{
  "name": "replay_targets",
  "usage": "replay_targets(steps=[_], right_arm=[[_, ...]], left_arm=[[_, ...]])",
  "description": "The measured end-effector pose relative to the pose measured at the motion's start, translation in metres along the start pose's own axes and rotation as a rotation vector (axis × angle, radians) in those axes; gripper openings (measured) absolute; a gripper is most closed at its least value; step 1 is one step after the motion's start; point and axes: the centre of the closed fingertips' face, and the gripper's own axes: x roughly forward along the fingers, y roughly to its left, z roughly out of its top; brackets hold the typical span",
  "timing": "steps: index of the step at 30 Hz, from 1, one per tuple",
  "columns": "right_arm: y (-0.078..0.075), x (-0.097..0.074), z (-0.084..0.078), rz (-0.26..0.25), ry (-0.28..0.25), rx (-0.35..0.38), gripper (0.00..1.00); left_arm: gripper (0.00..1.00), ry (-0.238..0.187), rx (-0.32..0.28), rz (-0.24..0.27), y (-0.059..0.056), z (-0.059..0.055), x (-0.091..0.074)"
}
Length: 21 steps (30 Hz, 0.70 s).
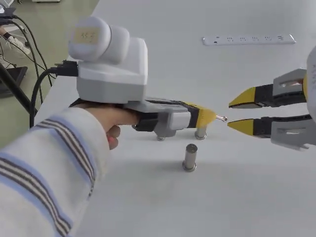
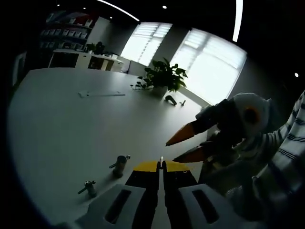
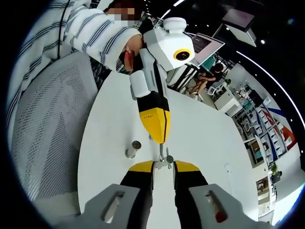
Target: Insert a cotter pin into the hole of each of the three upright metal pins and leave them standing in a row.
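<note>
My left gripper (image 1: 213,117) is shut on a thin cotter pin (image 1: 222,118), whose looped end pokes out past the yellow tips. The right gripper (image 1: 230,114) faces it from the right, open, its tips on either side of the loop and not touching it. In the right gripper view the cotter pin (image 3: 163,153) hangs between my own jaws. A bare upright metal pin (image 1: 190,157) stands on the white table (image 1: 247,197) below the tips. Two more metal pins (image 2: 119,164) (image 2: 89,187) each carry a cross pin through the top; in the head view the left gripper partly hides them.
A white power strip (image 1: 249,39) lies at the far right of the table. Black cables (image 1: 34,84) hang off the table's left edge. A potted plant (image 2: 162,76) stands at the table's far end. A mesh chair (image 3: 43,124) sits beside the table.
</note>
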Motion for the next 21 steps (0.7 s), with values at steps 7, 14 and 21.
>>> replay_targets(steps=[7, 14, 21], right_arm=[[0.003, -0.003, -0.003, 0.049, -0.051, 0.136, 0.14], [0.007, -0.004, 0.0, 0.134, -0.123, 0.289, 0.15], [0.016, 0.0, 0.013, 0.193, -0.2, 0.394, 0.12]], left_arm=[[0.0, -0.02, 0.153, -0.015, -0.005, 0.007, -0.01], [0.0, -0.024, 0.35, -0.067, -0.019, 0.01, -0.013], [0.0, -0.052, 0.43, -0.114, -0.028, 0.014, -0.014]])
